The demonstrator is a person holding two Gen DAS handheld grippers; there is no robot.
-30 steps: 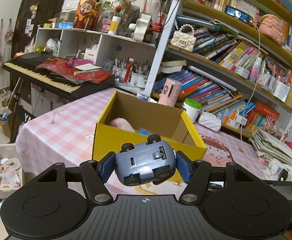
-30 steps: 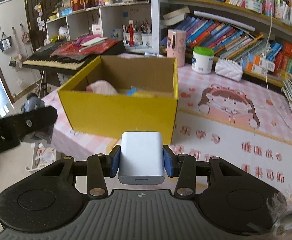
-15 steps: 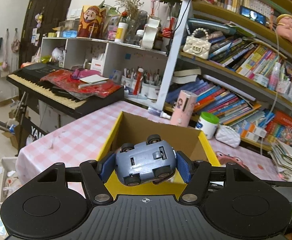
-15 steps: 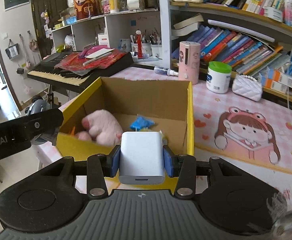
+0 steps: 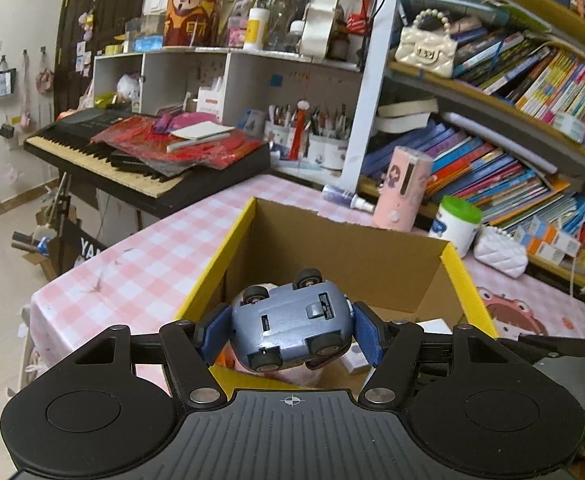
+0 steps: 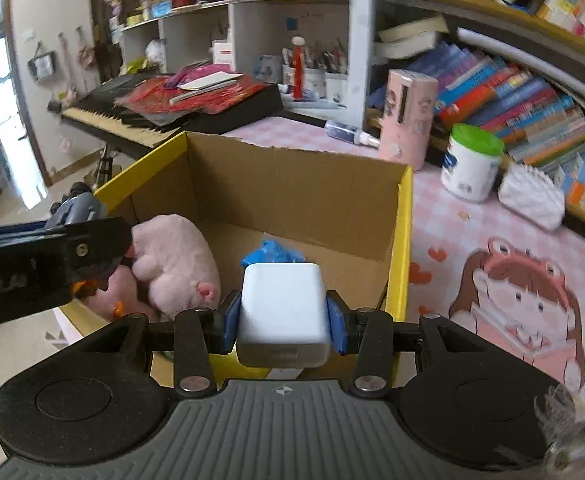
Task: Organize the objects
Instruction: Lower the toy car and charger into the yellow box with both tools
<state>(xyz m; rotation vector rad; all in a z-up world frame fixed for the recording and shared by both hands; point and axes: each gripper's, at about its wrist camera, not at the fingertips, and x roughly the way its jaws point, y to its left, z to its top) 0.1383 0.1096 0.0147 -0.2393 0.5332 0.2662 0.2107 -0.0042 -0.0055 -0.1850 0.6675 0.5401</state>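
My left gripper (image 5: 290, 330) is shut on a grey-blue toy car (image 5: 292, 322), held upside down over the near edge of the yellow cardboard box (image 5: 464, 280). My right gripper (image 6: 282, 322) is shut on a white charger block (image 6: 282, 312), held over the same box (image 6: 400, 240). Inside the box lie a pink plush toy (image 6: 176, 260) and a blue crumpled item (image 6: 272, 252). The left gripper shows in the right wrist view at the left (image 6: 40, 264), over the box's left side.
The box stands on a pink checked tablecloth (image 5: 140, 264). Behind it are a pink cylinder (image 5: 402, 188), a green-lidded white jar (image 5: 456, 226) and a white quilted pouch (image 5: 500, 250). A keyboard (image 5: 132, 160) and bookshelves (image 5: 512, 120) stand behind the table.
Both grippers have moved forward and over the box, from in front of its yellow front wall to above its opening. Both still hold their objects.
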